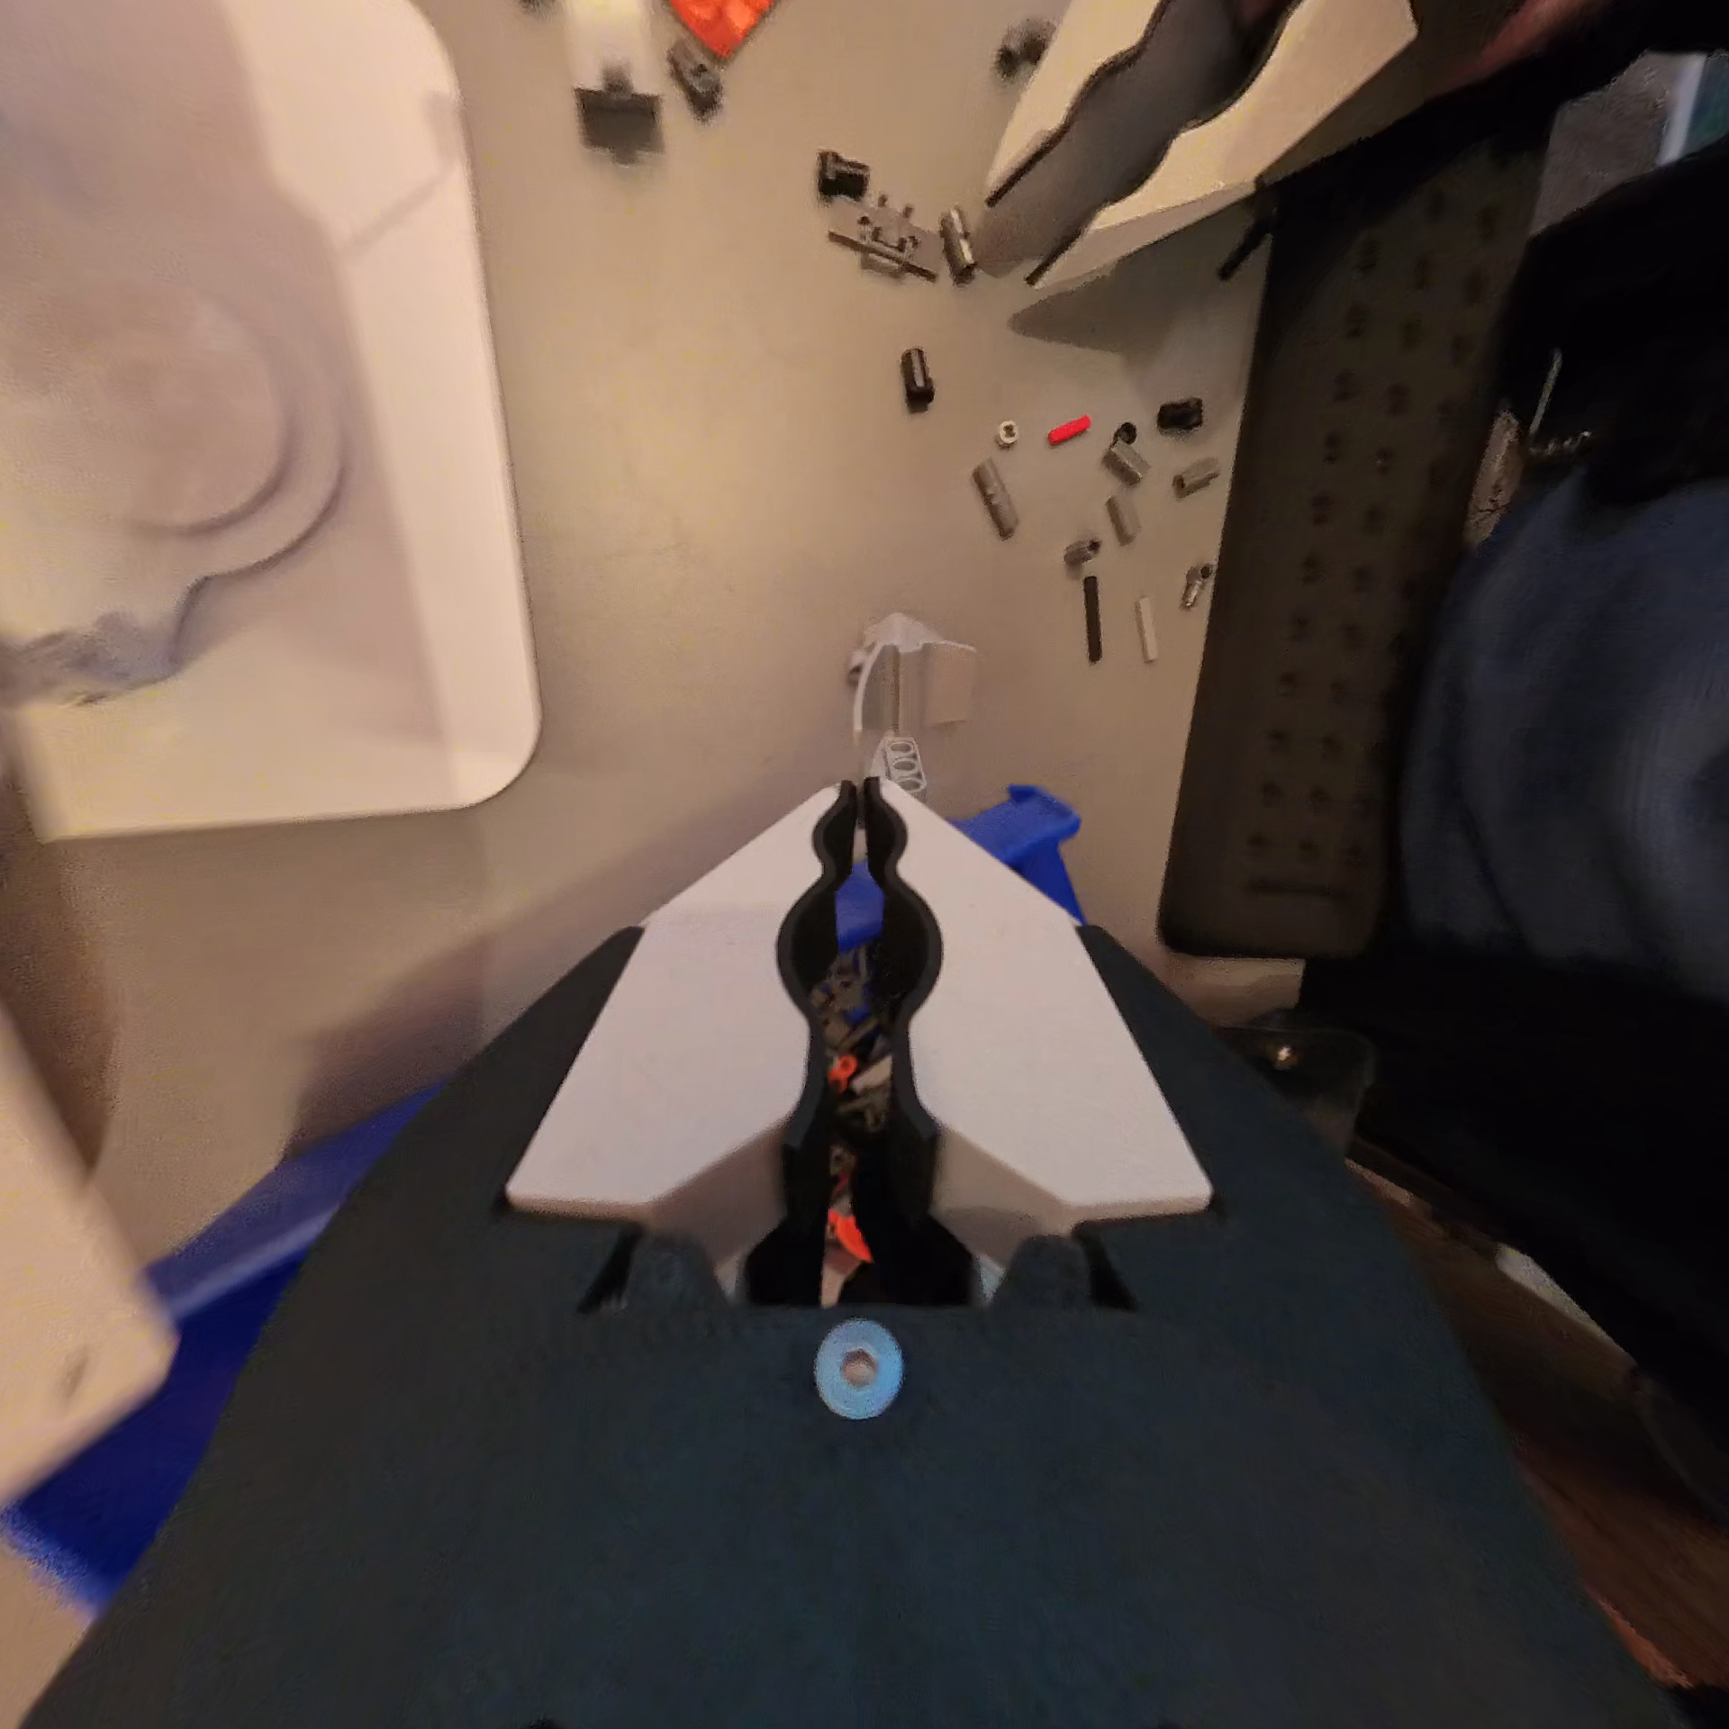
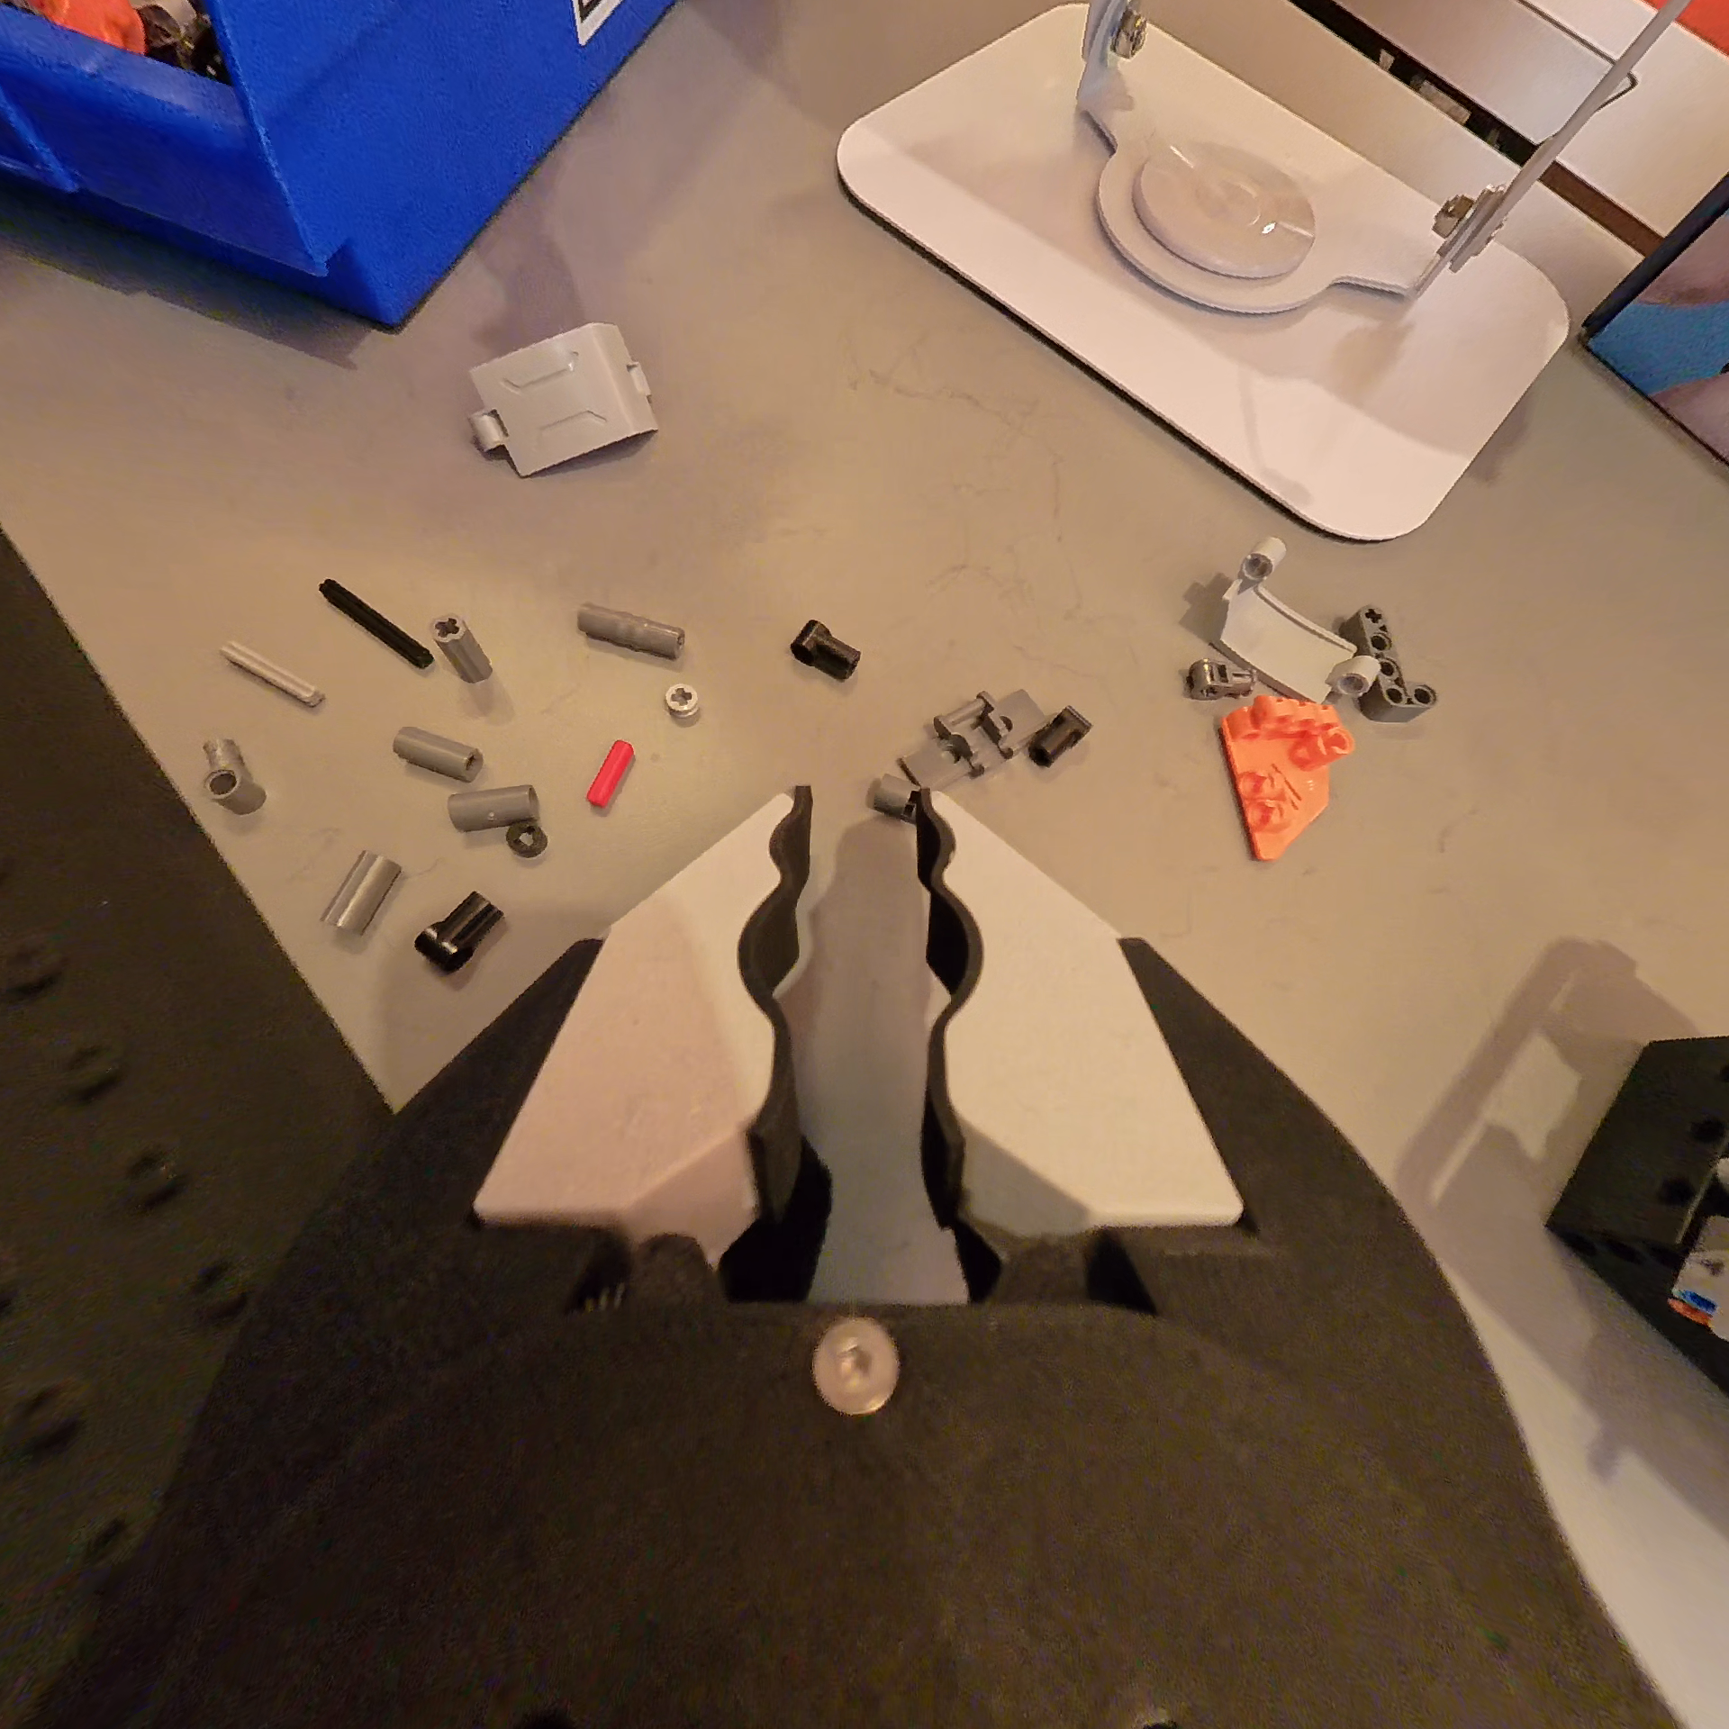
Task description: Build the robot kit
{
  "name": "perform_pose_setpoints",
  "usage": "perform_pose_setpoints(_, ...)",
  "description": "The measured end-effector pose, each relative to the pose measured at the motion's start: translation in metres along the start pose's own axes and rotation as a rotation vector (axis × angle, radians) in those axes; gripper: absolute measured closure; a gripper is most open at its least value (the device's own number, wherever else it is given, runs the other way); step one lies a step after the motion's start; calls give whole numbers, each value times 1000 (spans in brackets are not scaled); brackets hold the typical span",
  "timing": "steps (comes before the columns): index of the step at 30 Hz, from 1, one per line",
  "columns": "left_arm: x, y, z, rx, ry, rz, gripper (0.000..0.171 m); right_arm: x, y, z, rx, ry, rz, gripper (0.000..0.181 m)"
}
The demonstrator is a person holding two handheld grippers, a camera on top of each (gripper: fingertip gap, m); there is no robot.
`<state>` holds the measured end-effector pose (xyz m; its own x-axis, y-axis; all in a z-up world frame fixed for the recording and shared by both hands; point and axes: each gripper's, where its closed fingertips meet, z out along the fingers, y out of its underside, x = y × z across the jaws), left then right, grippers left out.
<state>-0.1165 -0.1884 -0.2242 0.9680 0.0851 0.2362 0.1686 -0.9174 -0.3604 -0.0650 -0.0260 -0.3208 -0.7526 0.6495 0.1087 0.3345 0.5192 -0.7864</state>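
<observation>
My left gripper (image 1: 859, 795) was nearly closed, its two black tips pinching a small pale grey piece with holes (image 1: 904, 760) that stuck out just past them. Under this gripper was the blue bin (image 1: 1029, 842), and through the gap between the fingers I saw many small mixed parts inside it. A grey flat cover (image 1: 922, 678) lay just beyond the tips on the grey table (image 1: 702, 468). Farther on, to the right, small grey and black pins lay scattered, with one small red pin (image 1: 1068, 429) among them. At the left was a white base plate (image 1: 402, 468), blurred.

My right gripper (image 2: 861, 795) was open with a clear gap and held nothing. Its right tip was touching or almost touching a small dark grey connector (image 2: 891, 797); I could not tell which. Just behind that lay a grey hinged part (image 2: 973, 744) with a black connector (image 2: 1057, 734) beside it. To the left the pins were spread out, the red pin (image 2: 610, 772) near the middle of them. To the right lay an orange flat piece (image 2: 1282, 777), and behind it a curved light grey panel (image 2: 1286, 632) against a dark grey angled beam (image 2: 1389, 660). Farther away I saw the grey cover (image 2: 559, 398), the blue bin (image 2: 374, 168) at the top left and the white plate (image 2: 1216, 374) with a round disc (image 2: 1221, 210) on it.
</observation>
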Motion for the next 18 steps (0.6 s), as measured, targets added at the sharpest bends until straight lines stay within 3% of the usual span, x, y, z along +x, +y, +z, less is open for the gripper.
perform_pose_setpoints(4, -1, -14, 52, -121, 74, -15, 171, 0, -2, -1, 11, 1, -4, 162)
perform_pose_setpoints(7, -16, -11, 77, -217, -6, -6, 171, 0, -3, -3, 21, 2, -2, 162)
perform_pose_setpoints(11, -8, -20, 97, -209, -6, -23, 171, 0, -4, -3, 27, -2, 0, 161)
perform_pose_setpoints(13, -14, -23, 99, -193, -72, -18, 166, -1, -4, -3, 28, -4, -1, 161)
perform_pose_setpoints(15, -8, -26, 95, -160, -48, -36, 164, -1, -3, -3, 25, -7, -3, 161)
perform_pose_setpoints(18, -6, -21, 66, -116, -78, -53, 162, -1, -4, -3, 30, -9, 0, 161)
